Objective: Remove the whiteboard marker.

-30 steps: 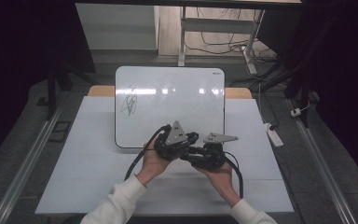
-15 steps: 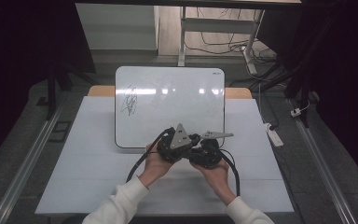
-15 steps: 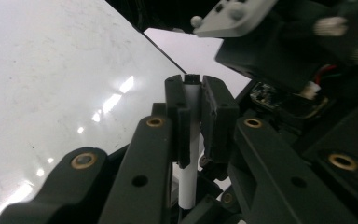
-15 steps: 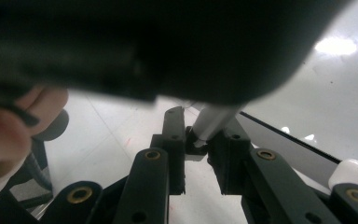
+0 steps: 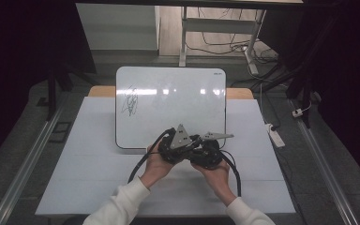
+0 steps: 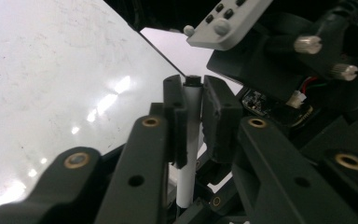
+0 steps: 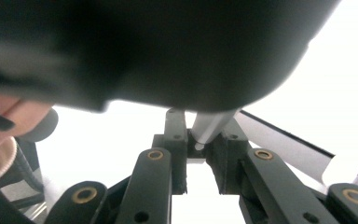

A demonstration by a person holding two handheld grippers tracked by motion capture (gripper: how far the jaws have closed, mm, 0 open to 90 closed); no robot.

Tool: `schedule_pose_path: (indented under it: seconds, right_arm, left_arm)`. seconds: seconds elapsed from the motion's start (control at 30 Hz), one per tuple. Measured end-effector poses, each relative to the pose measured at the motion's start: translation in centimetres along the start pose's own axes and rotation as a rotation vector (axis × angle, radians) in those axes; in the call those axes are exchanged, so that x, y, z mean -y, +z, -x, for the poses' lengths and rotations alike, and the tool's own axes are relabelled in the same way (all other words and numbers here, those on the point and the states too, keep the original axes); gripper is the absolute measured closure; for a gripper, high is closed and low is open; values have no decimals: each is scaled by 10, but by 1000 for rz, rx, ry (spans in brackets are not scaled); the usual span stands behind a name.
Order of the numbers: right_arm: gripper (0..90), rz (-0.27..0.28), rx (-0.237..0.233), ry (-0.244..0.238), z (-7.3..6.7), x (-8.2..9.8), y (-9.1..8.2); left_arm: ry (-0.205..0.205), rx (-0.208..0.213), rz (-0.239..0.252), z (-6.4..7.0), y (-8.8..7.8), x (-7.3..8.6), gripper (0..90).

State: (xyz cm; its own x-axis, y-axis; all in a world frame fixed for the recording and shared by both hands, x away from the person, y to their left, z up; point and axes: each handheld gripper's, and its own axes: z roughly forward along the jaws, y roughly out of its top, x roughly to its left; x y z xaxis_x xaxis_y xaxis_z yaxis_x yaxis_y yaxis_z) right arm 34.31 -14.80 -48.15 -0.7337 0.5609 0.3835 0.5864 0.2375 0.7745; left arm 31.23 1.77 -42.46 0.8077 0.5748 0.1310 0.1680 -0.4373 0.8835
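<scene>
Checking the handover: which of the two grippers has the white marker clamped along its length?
The left gripper: the marker runs lengthwise between its jaws. The right gripper touches only the marker's end.

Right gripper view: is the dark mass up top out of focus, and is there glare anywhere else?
Right gripper view: yes, a blurred black mass sits too near the lens; background washes out white. Left gripper view: bright glare spots on the whiteboard; the white marker between the jaws is sharp. High view: reflections streak the whiteboard; surroundings dark.
</scene>
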Motion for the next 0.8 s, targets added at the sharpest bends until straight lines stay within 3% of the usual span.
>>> schedule_pose_path:
  seconds: [0.13,0.23,0.37,0.4,0.43,0.57,0.8]
  right_arm:
    - [774,29,16,-23,0,-1,-5]
    - [773,62,16,-37,2,-2,-10]
    - [774,110,7,-63,3,-3,-17]
    - [774,120,3,-71,4,-4,-19]
    - [774,129,0,-77,4,-5,-20]
    - [774,146,-7,-108,3,-7,-21]
    - [774,169,-16,-140,3,-13,-19]
  left_arm:
    - [-20,-23,22,-9,-18,4,571]
    - [-81,-37,23,-21,-40,16,486]
    - [-168,-57,-13,-37,-73,50,441]
    - [-168,-57,-13,-37,-73,50,435]
    - [-198,-75,-43,-41,-89,70,430]
    - [-255,-119,-97,-45,-116,110,410]
    - [-332,-144,-164,-50,-139,154,355]
